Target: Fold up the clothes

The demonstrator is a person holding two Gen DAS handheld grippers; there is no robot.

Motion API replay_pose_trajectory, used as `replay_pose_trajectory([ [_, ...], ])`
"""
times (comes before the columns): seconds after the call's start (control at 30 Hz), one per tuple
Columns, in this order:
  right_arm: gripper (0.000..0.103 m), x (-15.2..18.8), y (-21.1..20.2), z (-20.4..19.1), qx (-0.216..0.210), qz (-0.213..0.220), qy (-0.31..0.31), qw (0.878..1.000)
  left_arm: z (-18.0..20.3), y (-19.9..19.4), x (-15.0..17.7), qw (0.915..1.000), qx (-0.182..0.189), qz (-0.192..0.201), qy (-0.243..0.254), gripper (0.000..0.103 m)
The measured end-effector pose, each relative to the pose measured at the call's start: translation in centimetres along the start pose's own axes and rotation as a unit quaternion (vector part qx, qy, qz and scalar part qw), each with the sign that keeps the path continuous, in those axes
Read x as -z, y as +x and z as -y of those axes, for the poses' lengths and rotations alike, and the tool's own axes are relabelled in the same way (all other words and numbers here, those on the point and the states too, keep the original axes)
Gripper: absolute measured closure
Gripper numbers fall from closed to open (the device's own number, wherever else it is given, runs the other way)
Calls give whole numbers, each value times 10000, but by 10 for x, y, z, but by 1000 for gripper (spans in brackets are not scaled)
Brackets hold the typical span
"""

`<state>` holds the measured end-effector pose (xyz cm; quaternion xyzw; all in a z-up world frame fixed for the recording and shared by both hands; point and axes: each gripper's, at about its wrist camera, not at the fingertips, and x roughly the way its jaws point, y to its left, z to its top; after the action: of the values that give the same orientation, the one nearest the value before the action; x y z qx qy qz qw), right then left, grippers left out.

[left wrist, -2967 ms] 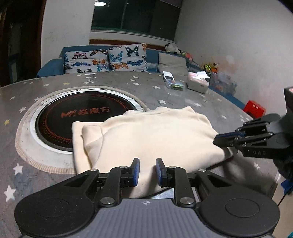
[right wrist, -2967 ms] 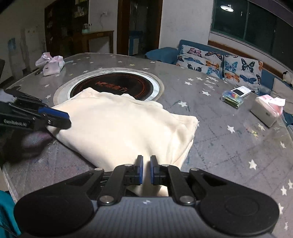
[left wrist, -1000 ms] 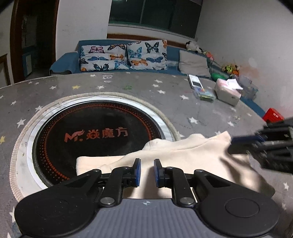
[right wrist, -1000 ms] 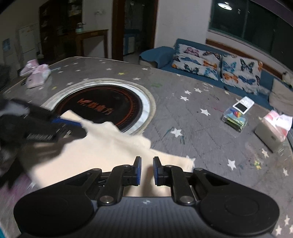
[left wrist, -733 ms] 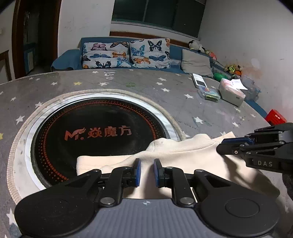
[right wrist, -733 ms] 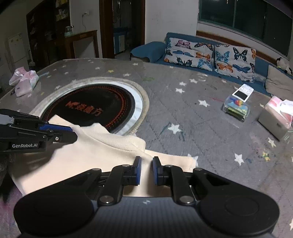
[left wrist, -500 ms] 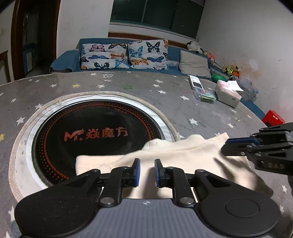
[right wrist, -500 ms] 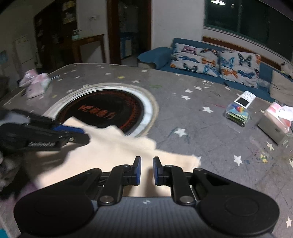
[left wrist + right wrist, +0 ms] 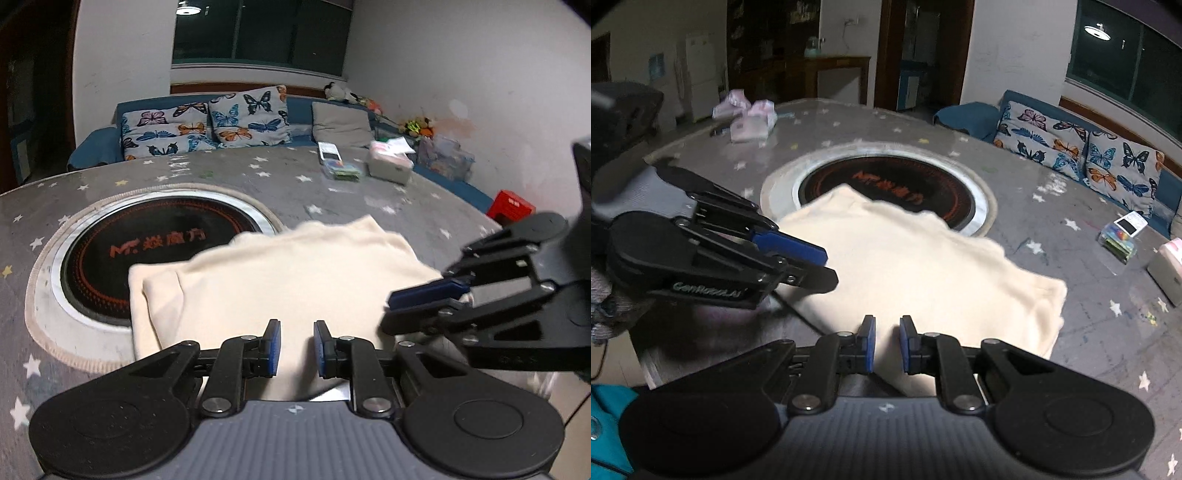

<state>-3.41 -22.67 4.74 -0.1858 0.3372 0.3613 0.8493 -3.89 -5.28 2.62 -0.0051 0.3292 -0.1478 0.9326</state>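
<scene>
A cream garment (image 9: 288,273) is spread, folded, on the grey star-printed tabletop (image 9: 332,192), its far edge lapping over the round black inset (image 9: 155,243) with orange lettering. In the left wrist view a doubled fold is seen along the garment's left side, just beside the inset's pale rim. The near hem is drawn up off the tabletop edge and into both tongs.

The left tongs (image 9: 297,349) are seen with blue pads a narrow gap apart, and cream cloth is caught between them; the hem is gripped there. The same tongs are picked out from the right wrist view at the left (image 9: 816,264), their tips laid over the garment's left edge. The right tongs (image 9: 887,343) are nearly closed, and a pinch of the hem is held between the pads. From the left wrist view they are seen at the right (image 9: 395,312), the tips at the garment's right corner, though blur hides the contact itself.

A grey sleeve (image 9: 605,295) is glimpsed behind the left tongs. Further off on the tabletop, a white box (image 9: 389,166) and a small clear case (image 9: 340,170) are set near each other, well apart from the garment, and pink packets (image 9: 750,118) are left at the far side. Butterfly cushions (image 9: 207,122) are lined along a blue sofa (image 9: 92,153) beyond.
</scene>
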Motion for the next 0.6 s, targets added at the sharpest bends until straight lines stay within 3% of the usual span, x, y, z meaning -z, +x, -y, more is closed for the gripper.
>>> replay_pose_trajectory([
  [0.17, 90, 5, 8, -8, 109, -88, -134, 9998, 0, 0, 3, 10000, -31, 18, -1, 82],
  [0.47, 90, -8, 8, -5, -54, -5, -1, 10000, -2, -3, 1, 9999, -4, -9, -119, 81],
  [0.6, 88, -6, 11, -4, -76, -56, 41, 9999, -3, -6, -1, 9998, -16, -13, -173, 75],
])
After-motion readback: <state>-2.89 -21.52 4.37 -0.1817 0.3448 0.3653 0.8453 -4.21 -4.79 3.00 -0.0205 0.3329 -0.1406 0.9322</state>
